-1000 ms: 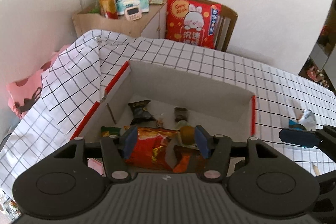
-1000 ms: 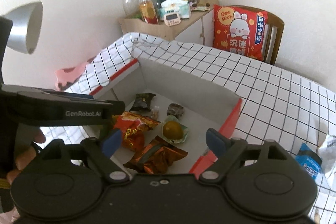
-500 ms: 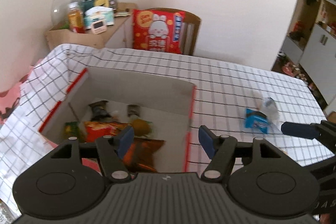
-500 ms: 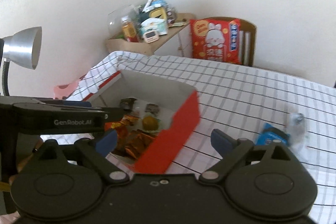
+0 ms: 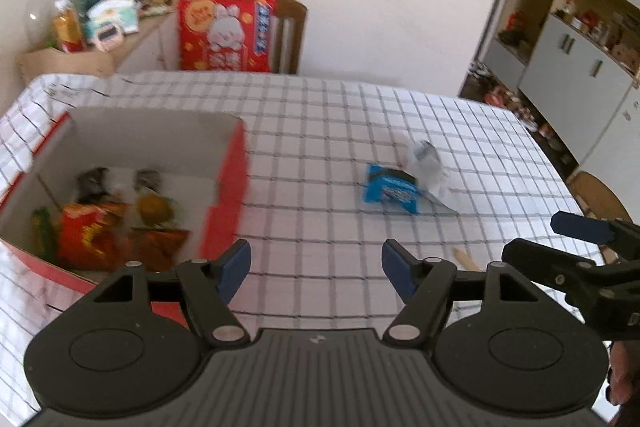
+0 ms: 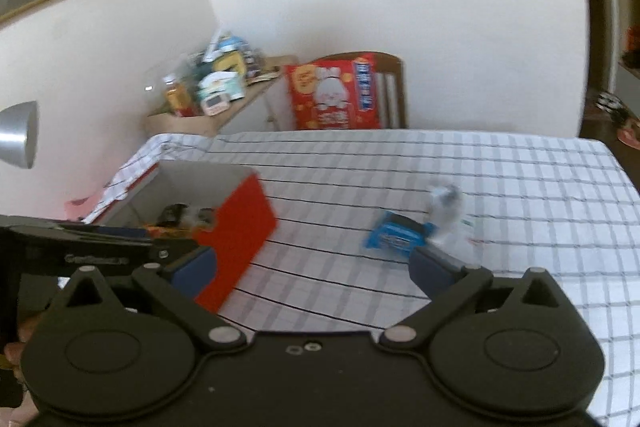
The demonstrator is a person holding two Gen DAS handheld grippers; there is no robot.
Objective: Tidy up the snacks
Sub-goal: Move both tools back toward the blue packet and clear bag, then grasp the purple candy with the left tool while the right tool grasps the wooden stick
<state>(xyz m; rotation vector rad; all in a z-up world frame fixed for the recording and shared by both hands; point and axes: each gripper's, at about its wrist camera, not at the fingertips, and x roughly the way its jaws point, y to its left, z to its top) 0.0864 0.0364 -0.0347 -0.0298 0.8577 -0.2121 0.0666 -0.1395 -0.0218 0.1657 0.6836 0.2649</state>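
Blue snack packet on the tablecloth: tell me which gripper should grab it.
Right, probably. The right gripper is open, with the blue packet just beyond its right finger. The left gripper, also open, sits nearer the red box.

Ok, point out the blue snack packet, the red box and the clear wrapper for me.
blue snack packet (image 5: 390, 190), left wrist view, middle of its printed face.
red box (image 6: 240, 223), right wrist view, red outer side wall.
clear wrapper (image 5: 426, 163), left wrist view, crumpled upper part beside the packet.
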